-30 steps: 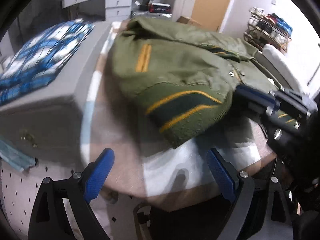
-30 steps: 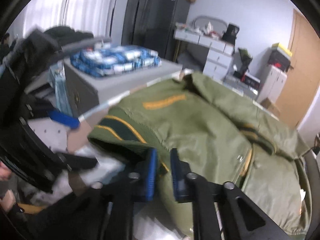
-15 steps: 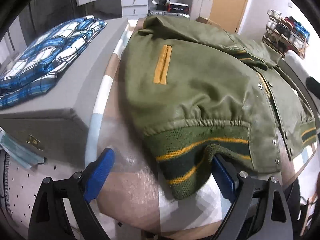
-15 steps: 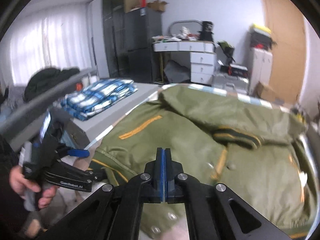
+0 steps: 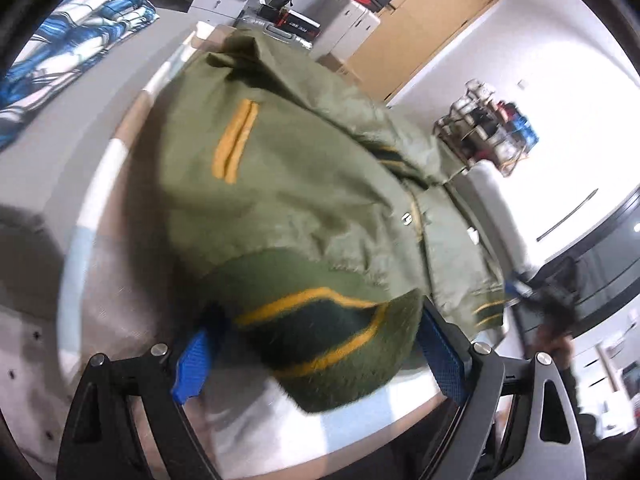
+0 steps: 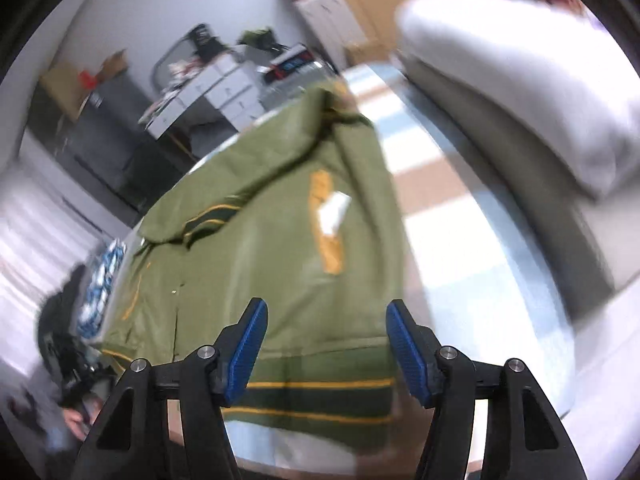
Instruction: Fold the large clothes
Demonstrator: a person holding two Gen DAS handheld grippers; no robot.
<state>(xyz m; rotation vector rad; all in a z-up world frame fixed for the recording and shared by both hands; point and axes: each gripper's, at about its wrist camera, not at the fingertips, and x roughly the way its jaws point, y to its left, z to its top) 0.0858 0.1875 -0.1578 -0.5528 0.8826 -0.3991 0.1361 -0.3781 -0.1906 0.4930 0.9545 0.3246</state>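
Both jaws gape over the jacket hem at the table edge, right still opening.

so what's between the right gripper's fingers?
Right wrist view: only the jacket's striped hem, beyond the right gripper's opening jaws; pads aren't pressing it.

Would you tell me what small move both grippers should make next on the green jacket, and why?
Probably ease each gripper forward and close on the hem. The left gripper is open around a bunched hem corner of the jacket; the right gripper, jaws opening, hovers over the striped hem band without gripping it.
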